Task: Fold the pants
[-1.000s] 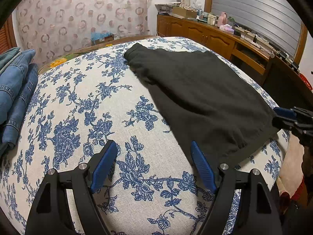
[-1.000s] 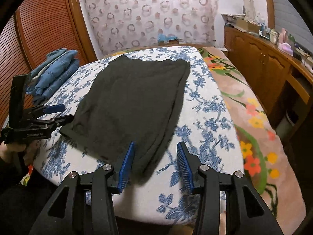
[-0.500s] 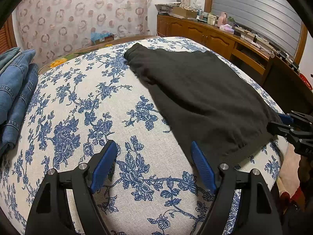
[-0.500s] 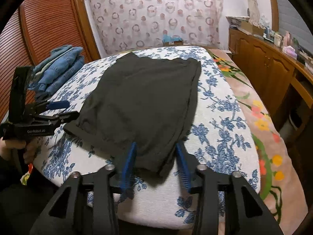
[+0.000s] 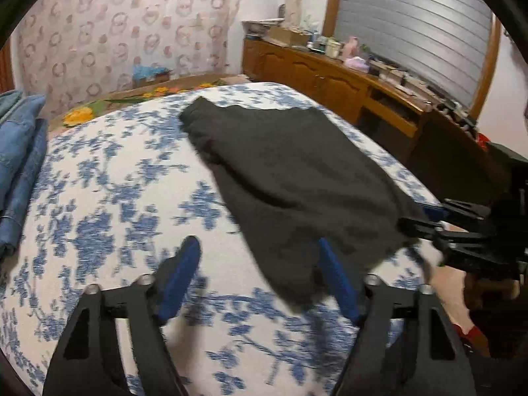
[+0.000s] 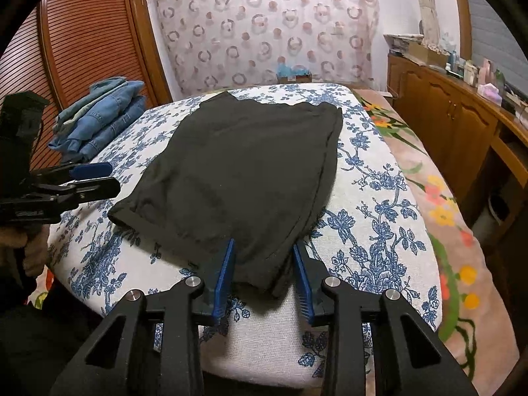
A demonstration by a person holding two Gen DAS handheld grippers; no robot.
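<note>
Right gripper (image 6: 264,274), jaws apart, being advanced to straddle near corner of black pants (image 6: 244,171); left gripper (image 5: 260,277), jaws apart, being brought to opposite corner. Fold grasp being prepared, not yet closed.

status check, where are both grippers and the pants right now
Right gripper open, straddling near corner of black pants. Left gripper open beside the other near corner, not gripping. Pants flat on floral bed. Nothing in the way.
</note>
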